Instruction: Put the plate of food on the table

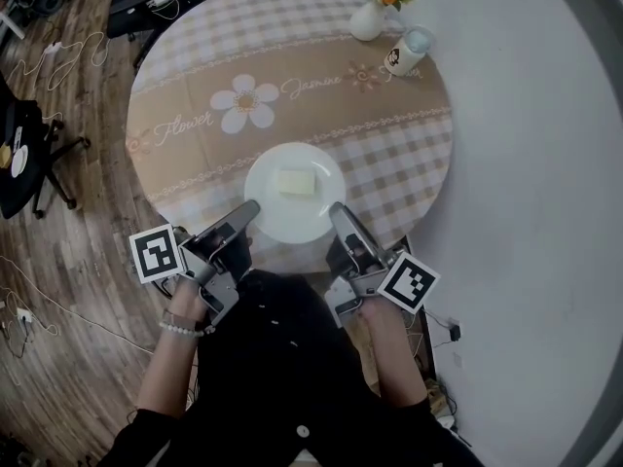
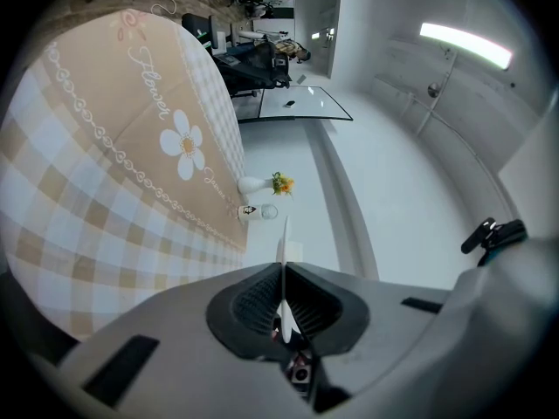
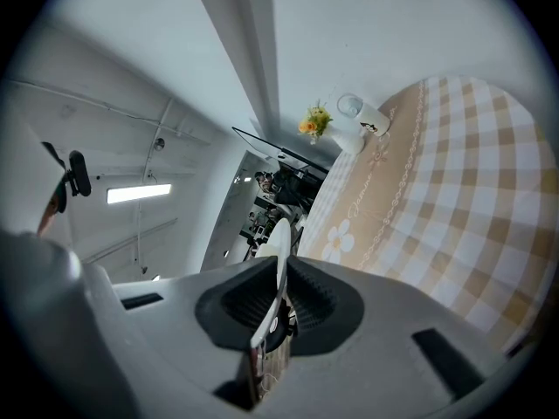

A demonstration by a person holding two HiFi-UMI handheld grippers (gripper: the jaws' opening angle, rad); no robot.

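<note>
A white plate (image 1: 297, 224) with a pale yellow block of food (image 1: 296, 183) lies over the near part of the round table (image 1: 195, 95), which has a beige checked cloth with a flower print. My left gripper (image 1: 251, 207) is shut on the plate's left rim and my right gripper (image 1: 336, 209) on its right rim. In the left gripper view the plate (image 2: 284, 243) shows edge-on as a thin white line clamped between the dark pads (image 2: 253, 299). The right gripper view shows the plate's rim (image 3: 279, 243) pinched the same way.
At the table's far side stand a white vase of yellow flowers (image 1: 375, 8) and a mug lying on its side (image 1: 404, 52). Office chairs and cables (image 1: 39, 154) sit on the wooden floor at the left. A grey-white floor spreads to the right.
</note>
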